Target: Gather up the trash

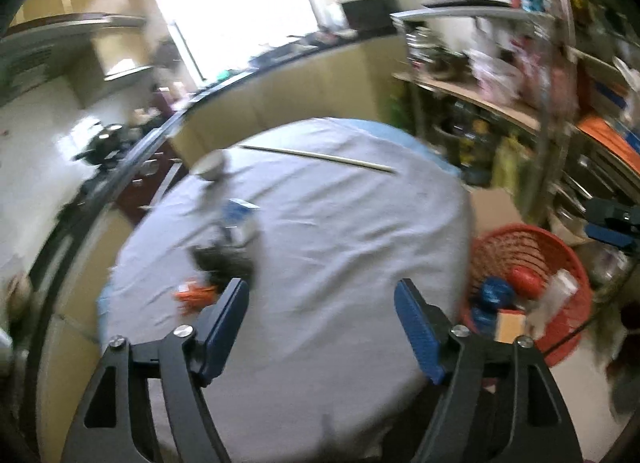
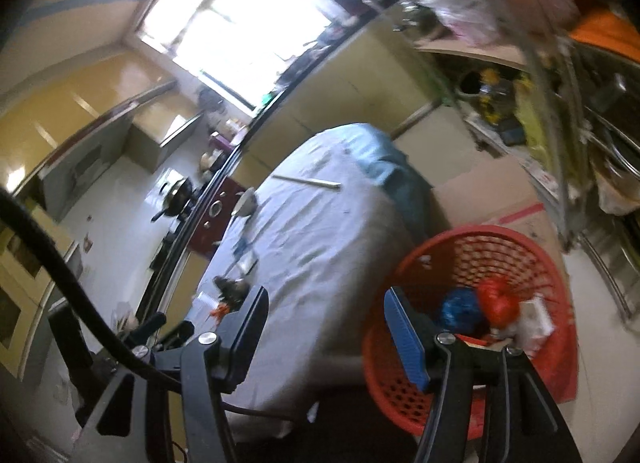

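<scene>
Left wrist view, thin stick (image 1: 320,158) lying flat across cloth-covered table (image 1: 340,231), far side.

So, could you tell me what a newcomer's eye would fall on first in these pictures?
Probably the red basket on the floor beside the table, with blue, red and white trash already inside. Next, the table's pale cloth, with a long thin stick near its far end and small litter along one edge. Both the left gripper and the right gripper are open and empty.

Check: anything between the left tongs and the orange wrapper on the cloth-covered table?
Nothing: the orange wrapper lies beside the open left tongs, with only bare grey cloth there, in the left wrist view.
</scene>
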{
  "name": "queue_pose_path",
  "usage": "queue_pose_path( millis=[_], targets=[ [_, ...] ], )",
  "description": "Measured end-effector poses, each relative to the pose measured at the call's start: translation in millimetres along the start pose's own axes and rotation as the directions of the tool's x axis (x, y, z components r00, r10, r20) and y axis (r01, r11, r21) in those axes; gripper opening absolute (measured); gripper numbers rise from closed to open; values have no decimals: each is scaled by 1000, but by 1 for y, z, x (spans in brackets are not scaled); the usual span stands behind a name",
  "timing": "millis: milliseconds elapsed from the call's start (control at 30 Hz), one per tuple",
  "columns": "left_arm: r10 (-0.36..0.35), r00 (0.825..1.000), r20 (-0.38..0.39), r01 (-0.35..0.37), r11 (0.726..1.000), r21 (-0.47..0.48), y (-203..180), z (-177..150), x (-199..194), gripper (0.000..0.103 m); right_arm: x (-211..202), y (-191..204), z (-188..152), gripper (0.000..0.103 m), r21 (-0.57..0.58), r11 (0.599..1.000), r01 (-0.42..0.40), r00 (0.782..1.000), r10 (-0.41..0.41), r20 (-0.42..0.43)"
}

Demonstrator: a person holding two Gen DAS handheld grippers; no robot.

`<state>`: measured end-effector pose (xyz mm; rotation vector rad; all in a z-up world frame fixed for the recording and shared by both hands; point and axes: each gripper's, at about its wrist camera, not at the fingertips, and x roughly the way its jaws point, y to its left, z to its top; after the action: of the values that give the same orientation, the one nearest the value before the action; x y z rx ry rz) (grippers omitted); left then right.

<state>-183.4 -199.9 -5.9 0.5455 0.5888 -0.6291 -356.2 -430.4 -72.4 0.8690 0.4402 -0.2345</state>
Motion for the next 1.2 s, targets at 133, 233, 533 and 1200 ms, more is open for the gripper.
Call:
queue_pose_path(
  millis=[133, 233, 533, 1200],
  targets=[
    [93, 996, 13, -91, 993, -76, 39, -11, -12, 87, 13, 39, -5, 64, -65, 997, -28, 999, 27, -17],
    [140, 990, 10, -137, 982, -127, 66, -20, -18, 87, 25, 68, -10, 64, -123, 991, -48, 998, 44, -35],
    [232, 973, 4, -224, 943, -247, 126, -46, -37, 87, 52, 138, -22, 64, -251, 963, -102, 993, 84, -81],
    [279, 960, -36, -275, 903, -329, 187, -91, -45, 87, 96, 234, -61, 65, -408, 897, -171, 980, 113, -162]
  ],
)
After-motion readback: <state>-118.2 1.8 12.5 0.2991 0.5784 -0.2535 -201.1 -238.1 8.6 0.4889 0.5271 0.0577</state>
